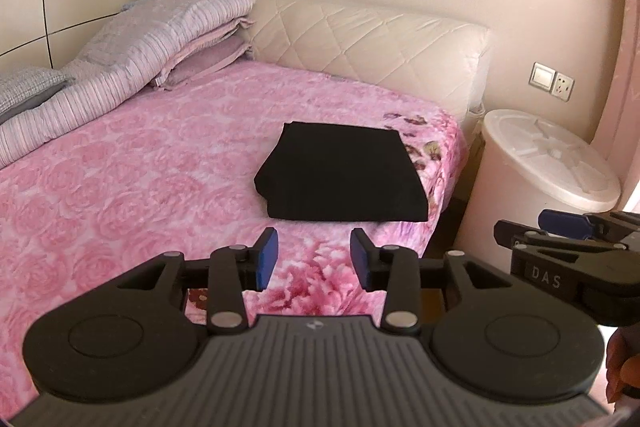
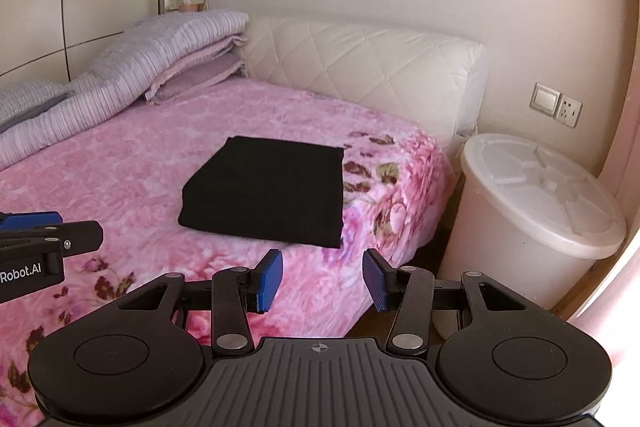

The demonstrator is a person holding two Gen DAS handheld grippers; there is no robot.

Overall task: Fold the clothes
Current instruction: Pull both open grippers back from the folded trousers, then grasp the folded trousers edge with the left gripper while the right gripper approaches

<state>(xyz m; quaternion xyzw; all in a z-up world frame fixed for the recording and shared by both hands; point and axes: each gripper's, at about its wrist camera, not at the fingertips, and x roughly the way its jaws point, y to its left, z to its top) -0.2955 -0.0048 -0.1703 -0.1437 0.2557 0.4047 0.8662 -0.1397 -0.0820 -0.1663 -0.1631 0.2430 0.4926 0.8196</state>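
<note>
**Both grippers hanging back, black bundle sitting folded on the bed**

Nearest the cameras, the left gripper is hovering above the bed's near edge with its blue pads spread apart and gripping nothing. The right gripper is hanging alongside it, fingers likewise parted and empty, and each tool is poking into the edge of the other's view. Neither is touching fabric, which is looking like a stand-off pose rather than a reach.

Just beyond the fingertips, the black garment is lying flat on the pink floral blanket, near the bed's right-hand edge, squared into a compact, layered rectangle. Judging by that tidy shape, the folding is looking done or nearly so.

Further right, a white lidded bin is standing beside the bed. Further back, striped bedding is sitting piled against the quilted headboard, well clear of the working area.
</note>
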